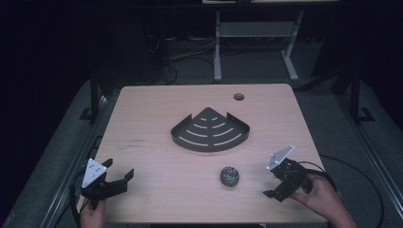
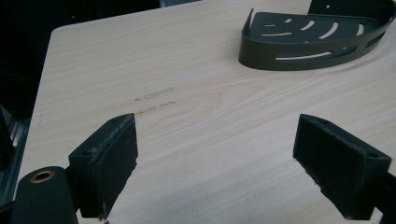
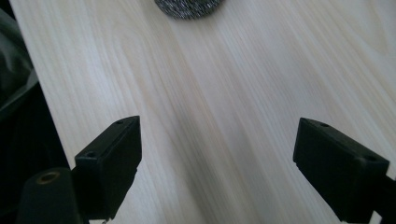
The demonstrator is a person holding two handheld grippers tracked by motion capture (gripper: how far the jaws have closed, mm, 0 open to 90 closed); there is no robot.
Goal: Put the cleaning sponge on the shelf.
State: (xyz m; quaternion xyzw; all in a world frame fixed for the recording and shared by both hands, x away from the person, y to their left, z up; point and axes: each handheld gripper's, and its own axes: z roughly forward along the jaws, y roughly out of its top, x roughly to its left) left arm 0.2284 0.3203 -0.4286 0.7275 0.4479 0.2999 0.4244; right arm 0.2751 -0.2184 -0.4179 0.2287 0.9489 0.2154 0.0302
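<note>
— Scourer (image 1: 229,176) location? Claw status?
— On worktop (image 1: 157,166), near right claw (image 1: 274,189); both claws spread, empty.
— Recommendation?
— Centre the scourer between the jaws, then close gently; left claw (image 1: 119,176) stays clear.

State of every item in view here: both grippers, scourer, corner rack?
left gripper: open, nothing between its jaws.
right gripper: open, empty, pointed toward the scourer.
steel wool scourer: lying loose on the table, untouched.
corner rack: flat on the table, empty.
</note>
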